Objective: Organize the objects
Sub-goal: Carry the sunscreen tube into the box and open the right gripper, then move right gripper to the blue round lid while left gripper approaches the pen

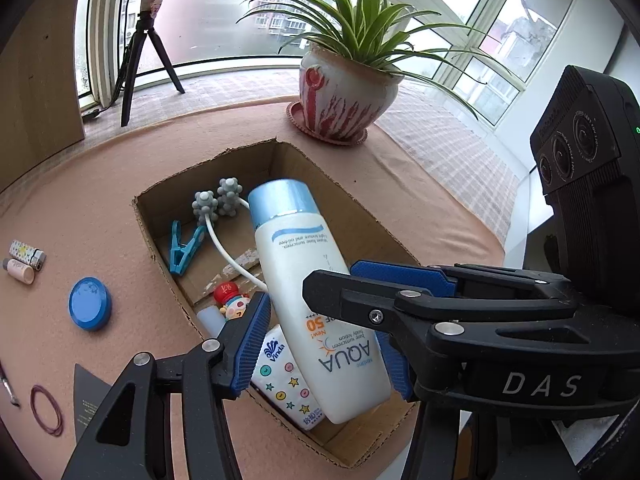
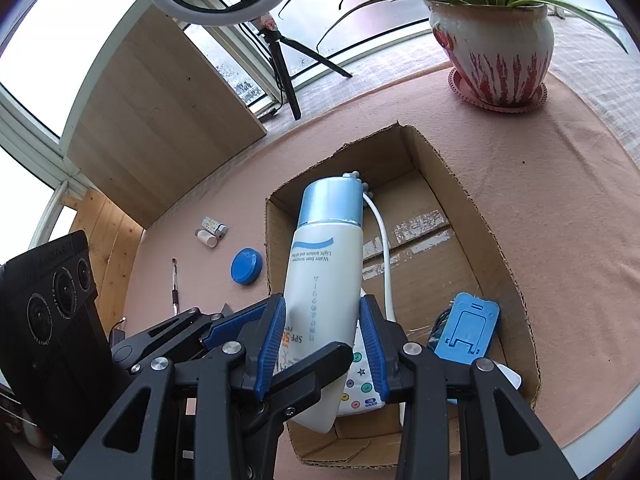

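A white sunscreen bottle with a light-blue cap hangs tilted over the open cardboard box, cap towards the far end. My right gripper is shut on its lower body, both blue pads pressing the sides. My left gripper stands open around the bottle's base; its left pad is clear of it. One right-gripper finger crosses in front of the bottle. Below lies a tissue pack.
Inside the box are a grey massage roller, a blue peg, a red figurine and a blue stand. A blue lid, lighters and a rubber band lie to its left. A potted plant stands behind.
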Demonstrator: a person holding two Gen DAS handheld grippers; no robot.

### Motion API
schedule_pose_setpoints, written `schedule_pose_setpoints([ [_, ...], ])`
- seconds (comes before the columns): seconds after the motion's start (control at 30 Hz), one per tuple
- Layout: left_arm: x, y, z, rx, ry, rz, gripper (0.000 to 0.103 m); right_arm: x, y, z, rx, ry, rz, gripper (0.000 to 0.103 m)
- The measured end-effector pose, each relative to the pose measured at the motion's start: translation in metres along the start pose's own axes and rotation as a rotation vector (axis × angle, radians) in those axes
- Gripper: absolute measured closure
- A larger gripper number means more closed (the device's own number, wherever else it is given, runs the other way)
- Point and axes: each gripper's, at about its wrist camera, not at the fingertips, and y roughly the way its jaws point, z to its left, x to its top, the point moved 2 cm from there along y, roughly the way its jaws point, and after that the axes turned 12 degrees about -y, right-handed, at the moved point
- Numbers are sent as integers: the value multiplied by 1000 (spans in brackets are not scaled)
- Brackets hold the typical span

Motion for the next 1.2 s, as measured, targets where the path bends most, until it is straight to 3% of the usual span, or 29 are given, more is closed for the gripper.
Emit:
schedule_pose_setpoints([
  [0.07, 1, 1, 3, 7, -4, 4, 34, 0, -2, 1, -26, -14, -12, 67],
  [0.13, 0, 0, 5, 13, -5, 5, 34, 0, -4, 2, -52, -20, -18, 53],
  [0.23, -1, -2, 8, 17, -6, 1, 34, 0, -7, 0, -84, -12, -38, 46],
  [0.63, -7, -26, 43, 49, -68, -28, 34, 1, -7, 10, -99, -12, -58, 46],
  [1.2, -26, -96, 188, 213, -309, -95, 34, 13, 31, 76, -5, -99, -8, 46],
])
